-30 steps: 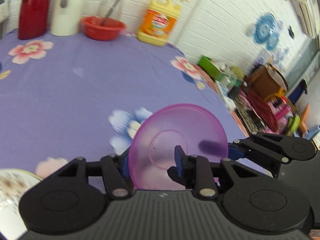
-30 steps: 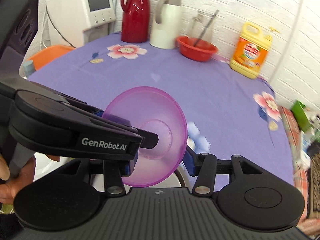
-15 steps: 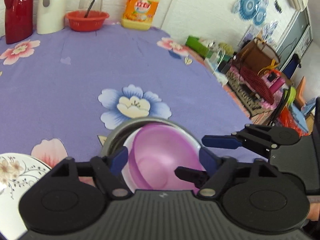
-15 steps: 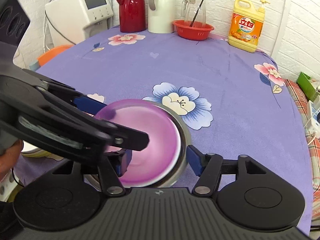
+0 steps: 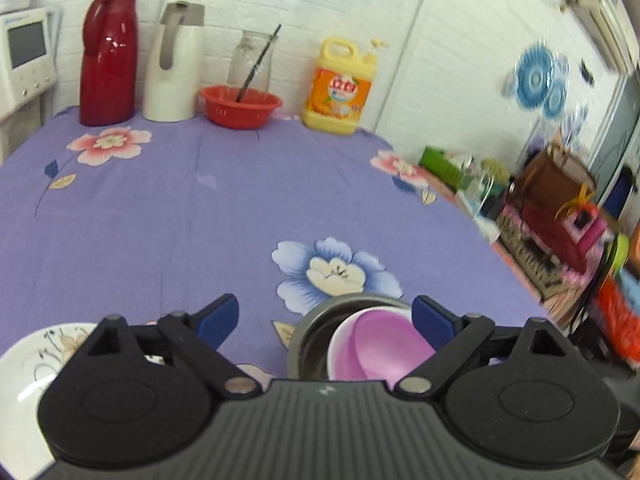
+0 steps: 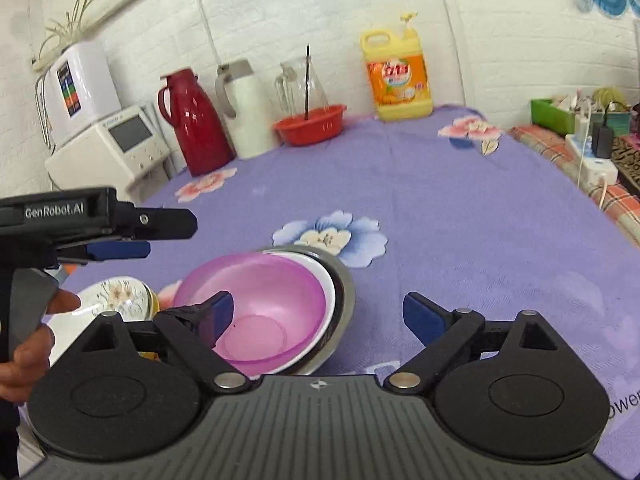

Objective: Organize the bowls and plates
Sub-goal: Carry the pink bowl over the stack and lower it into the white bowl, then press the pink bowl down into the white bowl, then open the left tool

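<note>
Purple bowl [image 6: 256, 312] sits nested in a white bowl [image 6: 327, 304], which sits in a steel bowl [image 6: 346, 292]. The stack stands near the table's [image 6: 460, 220] front edge, just in front of the blue flower print [image 6: 330, 236] on the purple cloth.

My left claw [image 5: 326, 316]: jaws have just been opening and stand wide apart, nothing pinched. Its right pad [image 5: 430, 320] hangs just over the stack's rim; whether it touches, I cannot tell. The right wrist view shows the left claw [image 6: 136, 240] raised above the cloth, left of the stack, with my fingers [image 6: 32, 344] on its grip.

My right claw [image 6: 318, 314]: jaws spread wide, empty. Its left pad [image 6: 216, 314] sits in front of the purple bowl's near rim; contact unclear.

Floral plate [image 6: 116, 294] lies at the front-left, beside the stack.

Along the far edge: red flask [image 5: 108, 56], white jug [image 5: 174, 64], red basket [image 5: 240, 106], yellow detergent bottle [image 5: 340, 88].
</note>
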`<state>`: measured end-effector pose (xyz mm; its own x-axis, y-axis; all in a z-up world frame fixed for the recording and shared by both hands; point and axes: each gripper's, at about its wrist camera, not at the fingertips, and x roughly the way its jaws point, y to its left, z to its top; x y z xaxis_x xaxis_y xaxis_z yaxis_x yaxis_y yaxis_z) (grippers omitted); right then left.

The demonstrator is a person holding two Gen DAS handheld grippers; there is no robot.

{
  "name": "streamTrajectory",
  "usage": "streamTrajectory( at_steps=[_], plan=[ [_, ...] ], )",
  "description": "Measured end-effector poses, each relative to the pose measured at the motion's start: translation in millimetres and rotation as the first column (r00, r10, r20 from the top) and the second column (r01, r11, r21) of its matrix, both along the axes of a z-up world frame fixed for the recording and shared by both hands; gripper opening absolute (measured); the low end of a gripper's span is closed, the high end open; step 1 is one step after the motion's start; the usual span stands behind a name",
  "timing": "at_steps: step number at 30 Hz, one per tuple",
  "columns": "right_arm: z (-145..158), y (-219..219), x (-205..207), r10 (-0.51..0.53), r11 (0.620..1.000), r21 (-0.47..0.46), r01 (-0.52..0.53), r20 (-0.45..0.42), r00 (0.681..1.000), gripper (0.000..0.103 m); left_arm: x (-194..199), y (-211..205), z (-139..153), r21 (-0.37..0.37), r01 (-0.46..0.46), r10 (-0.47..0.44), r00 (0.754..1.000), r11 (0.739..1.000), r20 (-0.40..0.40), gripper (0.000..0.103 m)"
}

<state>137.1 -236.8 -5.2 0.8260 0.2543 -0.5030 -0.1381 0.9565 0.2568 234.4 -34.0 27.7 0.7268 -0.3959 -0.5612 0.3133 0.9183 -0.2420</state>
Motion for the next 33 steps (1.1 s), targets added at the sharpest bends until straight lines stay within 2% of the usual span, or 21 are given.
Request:
streamTrajectory(
  at_steps=[3, 5, 9, 14, 29, 33],
  plan=[
    [-3, 2, 10, -0.026, 0.999, -0.036, 0.025, -0.03, 0.999, 0.103, 11, -3, -9, -0.005, 0.021, -0.022, 0.999, 1.0, -0.048, 0.093],
    [-8, 4, 15, -0.007, 1.0, -0.026, 0.006, -0.044, 0.999, 0.103, 16, -5, -15, -0.007, 0.028, -0.029, 0.995, 1.0, -0.092, 0.093],
    [-16, 8, 22, 0.005, 0.999, -0.032, -0.007, -0.069, 0.998, 0.103, 23, -15, -26, 0.058, 0.029, -0.023, 0.994, 0.998, -0.107, 0.093],
    [-24, 13, 31, 0.025, 0.998, -0.05, -0.03, -0.089, 0.996, 0.103, 32, -25, -38, 0.081, 0.054, -0.042, 0.988, 0.995, -0.147, 0.093],
    [-29, 22, 34, 0.034, 0.996, -0.077, -0.043, -0.113, 0.993, 0.103, 35, -32, -52, 0.103, 0.061, -0.038, 0.977, 0.993, -0.211, 0.093],
    [-28, 22, 31, 0.041, 0.998, -0.035, -0.045, -0.089, 0.995, 0.103, 36, -31, -51, 0.09, 0.046, -0.025, 0.975, 0.995, -0.22, 0.094]
  ],
)
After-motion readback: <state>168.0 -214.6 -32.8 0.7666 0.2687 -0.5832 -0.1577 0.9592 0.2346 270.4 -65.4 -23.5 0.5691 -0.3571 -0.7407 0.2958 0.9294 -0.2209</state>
